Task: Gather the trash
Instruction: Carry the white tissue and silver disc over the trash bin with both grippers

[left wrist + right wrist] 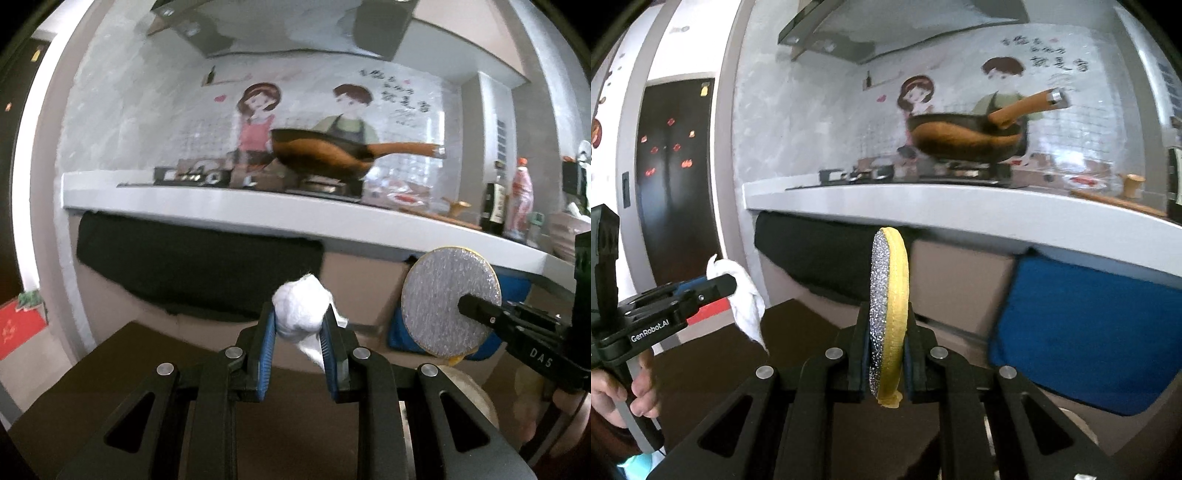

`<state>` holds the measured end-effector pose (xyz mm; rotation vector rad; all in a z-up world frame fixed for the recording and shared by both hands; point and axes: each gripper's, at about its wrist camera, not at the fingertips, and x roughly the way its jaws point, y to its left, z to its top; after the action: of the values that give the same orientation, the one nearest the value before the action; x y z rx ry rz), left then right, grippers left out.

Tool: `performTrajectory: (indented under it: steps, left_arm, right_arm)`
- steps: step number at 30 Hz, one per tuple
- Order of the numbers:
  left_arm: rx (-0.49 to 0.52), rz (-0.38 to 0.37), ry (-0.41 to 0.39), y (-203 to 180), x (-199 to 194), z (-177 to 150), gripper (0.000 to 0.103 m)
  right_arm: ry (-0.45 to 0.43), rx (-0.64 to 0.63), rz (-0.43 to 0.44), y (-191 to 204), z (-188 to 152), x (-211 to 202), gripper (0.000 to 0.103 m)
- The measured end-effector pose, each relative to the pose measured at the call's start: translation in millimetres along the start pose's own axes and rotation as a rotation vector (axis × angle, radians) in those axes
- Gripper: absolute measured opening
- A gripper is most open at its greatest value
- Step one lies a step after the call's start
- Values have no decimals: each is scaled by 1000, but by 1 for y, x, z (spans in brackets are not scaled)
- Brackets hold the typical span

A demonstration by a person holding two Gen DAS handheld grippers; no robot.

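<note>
My left gripper (298,325) is shut on a crumpled white tissue (301,308), held up in the air in front of the counter. It also shows at the left of the right wrist view, with the tissue (746,299) hanging from it. My right gripper (886,339) is shut on a round scouring pad (886,314), silver on one face and yellow on the other, held on edge. In the left wrist view the pad (443,299) shows its silver face at the right, pinched by the right gripper's fingers (480,310).
A white counter (258,210) runs across ahead with a stove and a brown wok (321,155) on it. Bottles (519,199) stand at its right end. A blue object (1089,332) sits below the counter on the right. A dark surface (122,365) lies under the grippers.
</note>
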<state>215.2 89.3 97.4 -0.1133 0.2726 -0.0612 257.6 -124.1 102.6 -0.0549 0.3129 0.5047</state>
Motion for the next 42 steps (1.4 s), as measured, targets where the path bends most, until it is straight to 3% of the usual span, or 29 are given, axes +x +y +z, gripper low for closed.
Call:
performTrajectory:
  steps: [8, 19, 42]
  left_arm:
    - [56, -97, -17, -66, 0, 6, 24]
    - [99, -209, 34, -135, 14, -12, 24]
    - [145, -247, 157, -182, 64, -65, 24]
  right_arm:
    - [-47, 32, -81, -37, -4, -49, 13]
    - [-63, 78, -182, -83, -19, -94, 13]
    - [35, 207, -251, -136, -80, -97, 14]
